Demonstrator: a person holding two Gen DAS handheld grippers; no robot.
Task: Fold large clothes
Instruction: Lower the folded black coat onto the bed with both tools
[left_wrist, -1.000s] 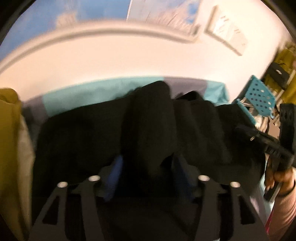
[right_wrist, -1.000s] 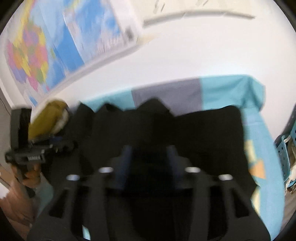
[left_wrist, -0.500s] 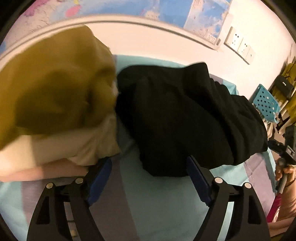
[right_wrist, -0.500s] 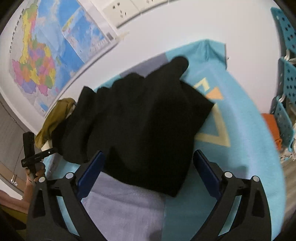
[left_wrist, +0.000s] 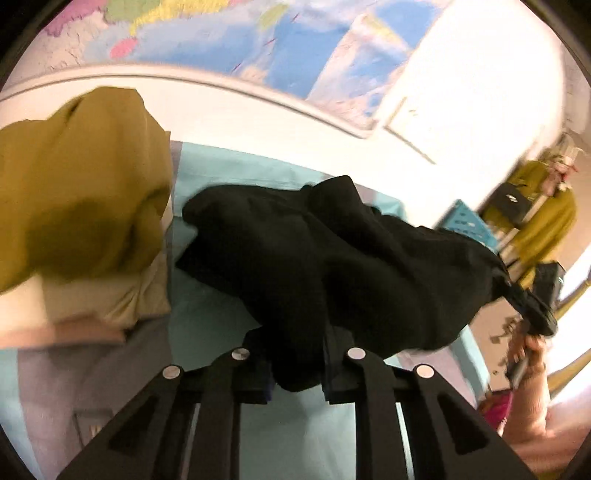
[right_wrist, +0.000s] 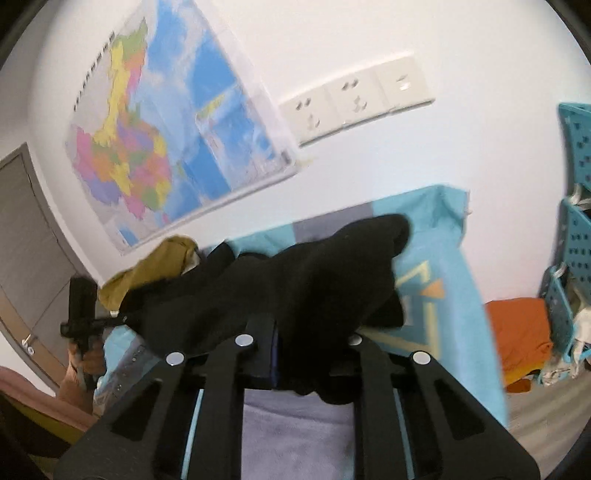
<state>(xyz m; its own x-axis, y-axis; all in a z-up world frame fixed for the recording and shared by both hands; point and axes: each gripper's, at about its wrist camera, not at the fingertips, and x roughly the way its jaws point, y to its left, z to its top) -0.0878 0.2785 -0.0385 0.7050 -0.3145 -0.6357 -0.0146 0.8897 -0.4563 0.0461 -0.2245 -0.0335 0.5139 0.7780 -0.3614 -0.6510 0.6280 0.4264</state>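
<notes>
A large black garment (left_wrist: 332, 266) hangs bunched between both grippers above the teal and grey table cloth (left_wrist: 221, 325). My left gripper (left_wrist: 295, 380) is shut on the near edge of the garment. My right gripper (right_wrist: 310, 365) is shut on the garment's other edge (right_wrist: 295, 295). In the left wrist view the right gripper (left_wrist: 535, 314) shows at the far right, with cloth in it. In the right wrist view the left gripper (right_wrist: 83, 317) shows at the far left.
A pile of folded clothes with a mustard garment (left_wrist: 74, 192) on top sits at the left of the table. Teal perforated crates (right_wrist: 576, 258) and an orange cloth (right_wrist: 517, 332) lie to the right. A map (right_wrist: 155, 147) and wall sockets (right_wrist: 354, 103) are on the wall behind.
Half a second ago both grippers were open above the black garment lying on the table. Now both are shut on it and its near edge is lifted.
</notes>
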